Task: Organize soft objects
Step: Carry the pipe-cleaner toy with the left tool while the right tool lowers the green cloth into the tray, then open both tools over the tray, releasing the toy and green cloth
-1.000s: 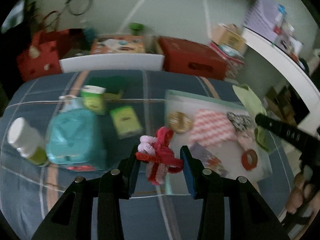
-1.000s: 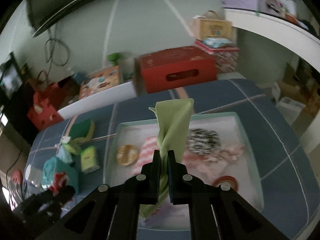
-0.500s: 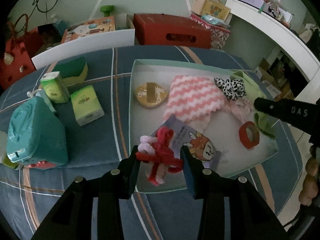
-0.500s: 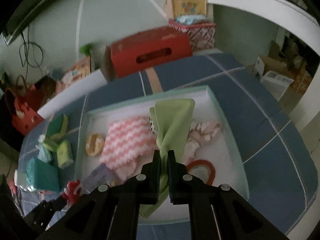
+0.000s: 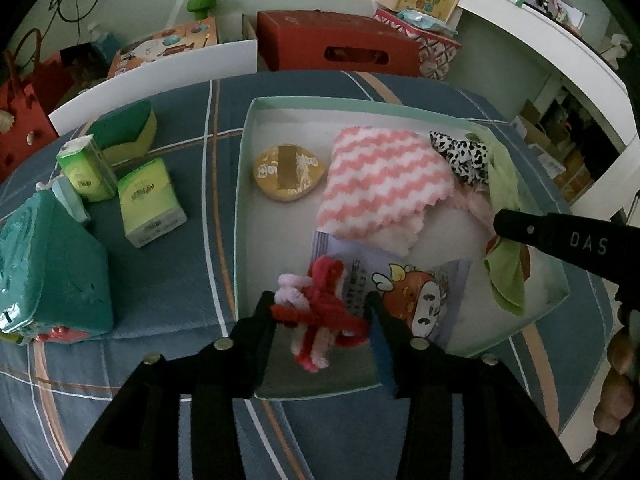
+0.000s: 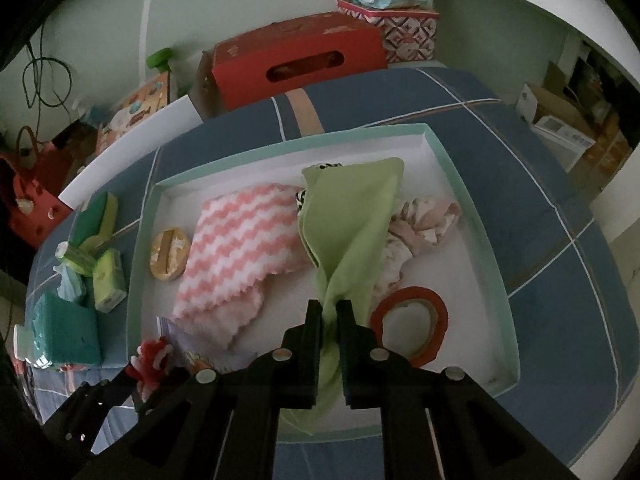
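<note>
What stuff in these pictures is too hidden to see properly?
- Black-and-white spotted cloth: right wrist view, the green cloth covers nearly all of it.
- Cartoon packet: left wrist view, the red and pink fuzzy toy and the striped towel hide parts.
- Red ring: left wrist view, mostly behind the green cloth.

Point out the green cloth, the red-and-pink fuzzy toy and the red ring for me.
green cloth (image 6: 352, 236): right wrist view, on its broad flat upper part.
red-and-pink fuzzy toy (image 5: 320, 312): left wrist view, on its red middle knot.
red ring (image 6: 438, 306): right wrist view, on the right side of its red band.
</note>
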The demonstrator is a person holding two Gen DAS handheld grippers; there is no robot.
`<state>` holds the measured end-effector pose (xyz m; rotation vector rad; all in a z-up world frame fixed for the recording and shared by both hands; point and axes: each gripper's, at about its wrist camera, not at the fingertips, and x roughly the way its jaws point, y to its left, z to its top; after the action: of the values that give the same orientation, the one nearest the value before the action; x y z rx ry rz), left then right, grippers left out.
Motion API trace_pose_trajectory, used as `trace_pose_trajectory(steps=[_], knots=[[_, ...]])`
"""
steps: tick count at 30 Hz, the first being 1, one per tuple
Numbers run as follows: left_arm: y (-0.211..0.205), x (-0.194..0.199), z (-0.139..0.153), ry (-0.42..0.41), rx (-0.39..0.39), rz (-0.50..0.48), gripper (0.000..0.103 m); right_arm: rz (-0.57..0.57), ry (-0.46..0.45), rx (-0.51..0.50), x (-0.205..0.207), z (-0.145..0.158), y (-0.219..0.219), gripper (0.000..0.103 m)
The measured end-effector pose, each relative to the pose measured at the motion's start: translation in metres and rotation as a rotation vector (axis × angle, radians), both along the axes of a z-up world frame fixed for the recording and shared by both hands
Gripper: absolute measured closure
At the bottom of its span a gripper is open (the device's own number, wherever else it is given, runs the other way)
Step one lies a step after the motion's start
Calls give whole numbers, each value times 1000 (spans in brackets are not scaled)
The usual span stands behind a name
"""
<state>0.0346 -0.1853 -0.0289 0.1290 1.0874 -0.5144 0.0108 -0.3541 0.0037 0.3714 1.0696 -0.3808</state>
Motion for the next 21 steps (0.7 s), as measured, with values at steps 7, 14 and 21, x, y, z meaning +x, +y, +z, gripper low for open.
trace_pose_trajectory(steps=[7, 14, 21], knots=[[13, 1, 18, -2, -65, 36, 38, -16, -56, -18, -4, 20, 1, 43], [29, 9, 20, 28, -104, 93, 38, -11, -53, -21, -1, 21, 3, 38], [34, 11, 22, 16, -113, 108, 18, -3, -32, -38, 2, 18, 6, 29]])
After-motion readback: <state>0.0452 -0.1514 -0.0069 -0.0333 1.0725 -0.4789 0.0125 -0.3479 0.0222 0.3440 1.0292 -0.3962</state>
